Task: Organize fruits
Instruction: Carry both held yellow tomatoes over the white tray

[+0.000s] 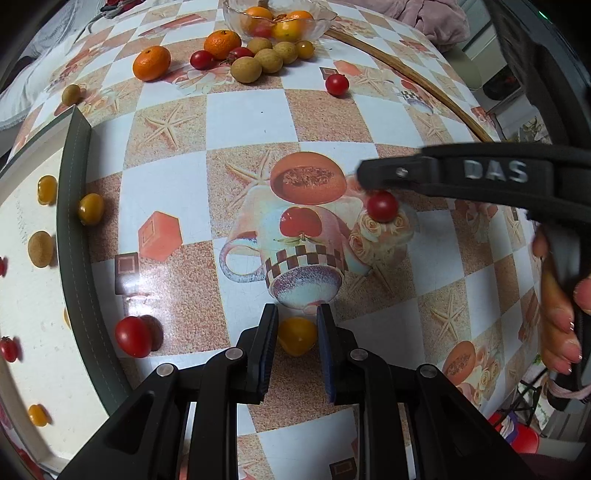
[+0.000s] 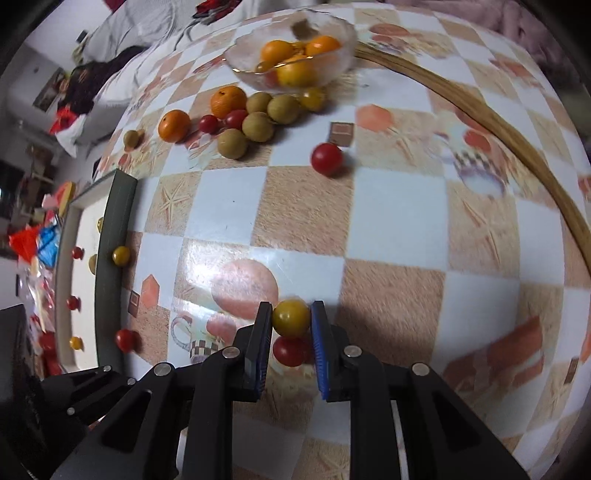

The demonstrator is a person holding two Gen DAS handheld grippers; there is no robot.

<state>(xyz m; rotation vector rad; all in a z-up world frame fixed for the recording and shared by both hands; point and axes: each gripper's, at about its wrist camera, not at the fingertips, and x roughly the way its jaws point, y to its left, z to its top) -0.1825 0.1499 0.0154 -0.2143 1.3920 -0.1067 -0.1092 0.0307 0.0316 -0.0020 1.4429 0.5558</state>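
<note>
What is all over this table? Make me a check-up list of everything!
surface: checkered tablecloth with starfish and cup prints.
job's things: glass bowl holding oranges; loose longans, oranges and cherry tomatoes beside it; tray with small fruits.
clutter: curved wooden strip.
grippers: left gripper closed on an orange-yellow tomato; right gripper closed on a yellow tomato, above a red tomato.
cables: nothing seen.
surroundings: pink cloth, grey bedding.
</note>
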